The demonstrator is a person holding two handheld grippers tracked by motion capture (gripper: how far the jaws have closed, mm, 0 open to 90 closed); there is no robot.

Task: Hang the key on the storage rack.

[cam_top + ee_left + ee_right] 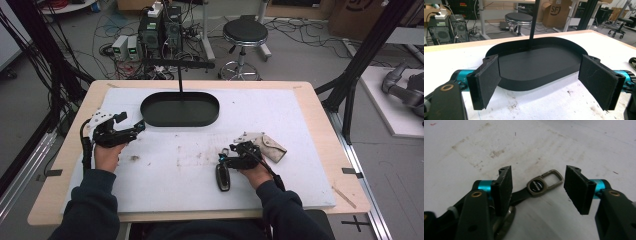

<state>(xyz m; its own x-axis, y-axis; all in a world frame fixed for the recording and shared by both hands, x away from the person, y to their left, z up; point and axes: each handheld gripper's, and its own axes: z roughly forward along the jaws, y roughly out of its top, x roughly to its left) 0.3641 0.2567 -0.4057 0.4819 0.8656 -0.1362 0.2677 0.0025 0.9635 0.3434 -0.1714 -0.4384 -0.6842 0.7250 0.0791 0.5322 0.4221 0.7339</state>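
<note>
A dark car key (222, 178) lies on the white mat, its strap ending in a bronze clasp (554, 177) with a round black emblem (537, 185). My right gripper (223, 158) stands open low over the mat. The clasp and emblem lie between its jaws (538, 180), untouched, and the key's body (504, 220) is half hidden under the left jaw. My left gripper (138, 127) is open with nothing in it. It points at the near rim of a black oval tray (150, 120) from just short of it (541, 82).
A thin black post (180, 75) rises from the tray's far side. A beige pouch (273, 148) lies right of my right hand. The white mat (300, 125) covers most of the wooden table. A stool (244, 34) and cables are on the floor beyond.
</note>
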